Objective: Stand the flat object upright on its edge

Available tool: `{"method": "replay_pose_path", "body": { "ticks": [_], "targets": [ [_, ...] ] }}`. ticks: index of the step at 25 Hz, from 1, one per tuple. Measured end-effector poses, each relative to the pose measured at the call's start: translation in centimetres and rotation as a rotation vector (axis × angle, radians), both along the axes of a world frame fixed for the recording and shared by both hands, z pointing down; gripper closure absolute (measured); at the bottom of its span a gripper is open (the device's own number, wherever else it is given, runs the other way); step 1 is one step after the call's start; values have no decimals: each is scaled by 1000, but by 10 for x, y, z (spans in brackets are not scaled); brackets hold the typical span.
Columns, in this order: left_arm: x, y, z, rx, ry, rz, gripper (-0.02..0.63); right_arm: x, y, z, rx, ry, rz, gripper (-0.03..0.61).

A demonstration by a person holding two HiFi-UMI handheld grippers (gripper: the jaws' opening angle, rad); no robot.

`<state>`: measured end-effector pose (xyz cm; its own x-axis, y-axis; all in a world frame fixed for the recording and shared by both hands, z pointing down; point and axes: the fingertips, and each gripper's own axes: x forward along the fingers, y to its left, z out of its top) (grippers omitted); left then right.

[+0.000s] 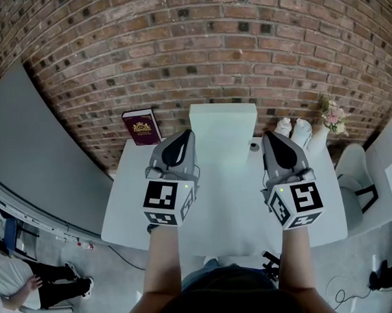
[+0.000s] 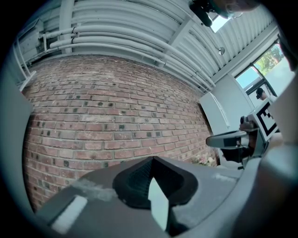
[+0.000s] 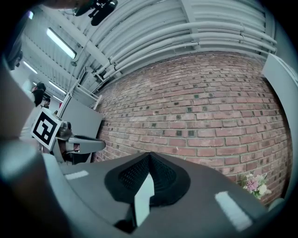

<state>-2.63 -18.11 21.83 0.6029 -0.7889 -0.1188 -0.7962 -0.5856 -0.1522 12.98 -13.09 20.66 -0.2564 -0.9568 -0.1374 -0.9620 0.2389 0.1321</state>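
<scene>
A maroon book (image 1: 141,127) with a gold emblem stands upright at the table's far left corner, its cover facing me and the brick wall behind it. My left gripper (image 1: 184,136) hovers over the white table (image 1: 127,214), to the right of the book and nearer to me, with its jaws shut and nothing in them. My right gripper (image 1: 270,137) is level with it on the right, also shut and empty. In the left gripper view the closed jaws (image 2: 151,160) point at the brick wall. The right gripper view shows the same (image 3: 149,155). The book appears in neither gripper view.
A tall white box (image 1: 222,122) stands at the table's back middle, between the two grippers. White rolled items (image 1: 292,129) and a vase of flowers (image 1: 332,117) are at the back right. A grey panel (image 1: 27,147) runs along the left, and a person (image 1: 20,283) is at the lower left.
</scene>
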Motion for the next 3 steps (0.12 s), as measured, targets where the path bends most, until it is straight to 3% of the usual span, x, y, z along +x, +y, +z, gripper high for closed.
{"method": "replay_pose_path", "body": {
  "ticks": [3],
  "targets": [
    [1, 0, -3, 10, -5, -3, 614, 1, -1, -2, 2, 0, -1, 580]
  ]
}}
